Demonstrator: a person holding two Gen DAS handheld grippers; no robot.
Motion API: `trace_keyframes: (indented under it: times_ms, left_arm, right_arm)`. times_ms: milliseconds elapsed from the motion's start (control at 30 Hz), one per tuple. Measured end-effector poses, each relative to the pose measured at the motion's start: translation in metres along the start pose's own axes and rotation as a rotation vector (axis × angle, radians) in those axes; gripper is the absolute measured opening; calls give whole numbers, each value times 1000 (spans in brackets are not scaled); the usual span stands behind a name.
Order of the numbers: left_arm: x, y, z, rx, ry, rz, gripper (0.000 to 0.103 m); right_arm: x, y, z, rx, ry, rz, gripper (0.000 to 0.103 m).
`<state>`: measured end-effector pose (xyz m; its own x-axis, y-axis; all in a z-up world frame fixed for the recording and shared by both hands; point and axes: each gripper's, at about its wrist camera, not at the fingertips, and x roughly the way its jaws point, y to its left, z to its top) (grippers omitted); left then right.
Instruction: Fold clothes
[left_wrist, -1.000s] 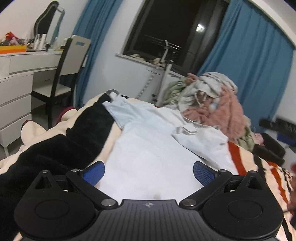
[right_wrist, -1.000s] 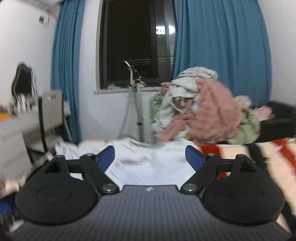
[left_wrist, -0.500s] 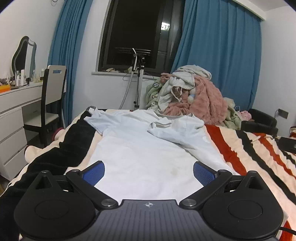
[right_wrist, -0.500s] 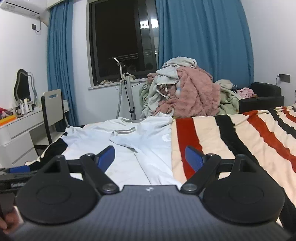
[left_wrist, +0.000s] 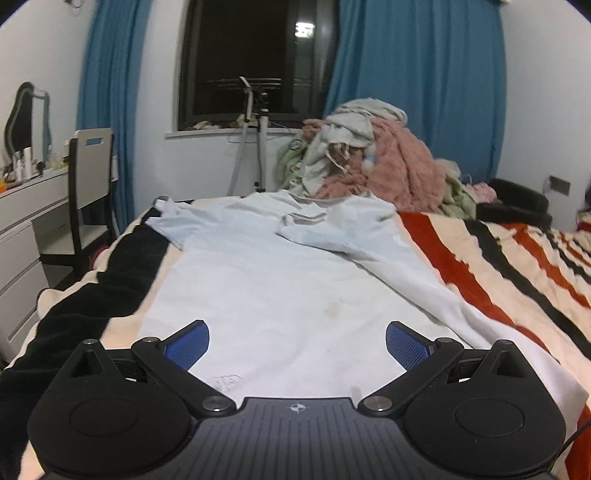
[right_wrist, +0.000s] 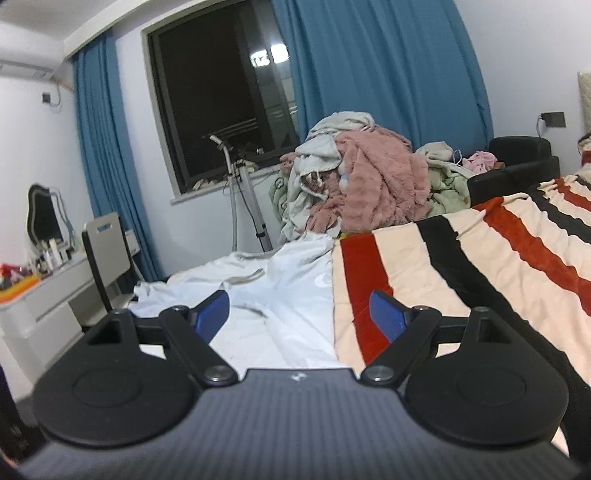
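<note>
One white shirt (left_wrist: 280, 280) lies flat on the bed, centre of left view, collar toward 12 o'clock; right sleeve already folded in at 1 o'clock. Left gripper (left_wrist: 297, 341) and right gripper (right_wrist: 300, 314): both wide, holding nothing, above the hem. Risk: pinching the striped blanket (right_wrist: 461, 266) w/ the cloth, or dragging the fold askew. Count: 1 shirt, 2 grippers, 1 clothes pile (left_wrist: 369, 155) at 12–1 o'clock, 1 chair (left_wrist: 88, 177) at 10.

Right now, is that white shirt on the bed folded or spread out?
Mostly spread: the white shirt lies flat on the striped blanket, with only its right sleeve folded inward.
</note>
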<state>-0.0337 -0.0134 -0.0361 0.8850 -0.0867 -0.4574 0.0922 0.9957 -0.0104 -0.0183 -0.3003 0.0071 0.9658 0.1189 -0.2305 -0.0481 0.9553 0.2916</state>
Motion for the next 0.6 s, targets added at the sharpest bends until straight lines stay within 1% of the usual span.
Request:
trace_keyframes:
  times_ms: [133, 233, 300, 367, 467, 600]
  left_arm:
    - [7, -27, -3, 89, 24, -31, 101]
    - [13, -53, -5, 158, 32, -63, 101]
    - [17, -74, -8, 208, 40, -91, 100]
    - [22, -98, -11, 249, 57, -127, 98]
    - [28, -136, -14, 283, 66, -195, 95]
    - [30, -189, -15, 301, 71, -312, 89]
  right_arm:
    - [-10, -29, 17, 47, -51, -26, 85]
    - [-17, -57, 25, 87, -93, -87, 85]
    - [-20, -79, 28, 149, -110, -119, 85]
    - [-20, -96, 27, 199, -113, -153, 85]
    - [-21, -118, 26, 263, -124, -201, 85]
    - [-29, -135, 25, 305, -166, -245, 85]
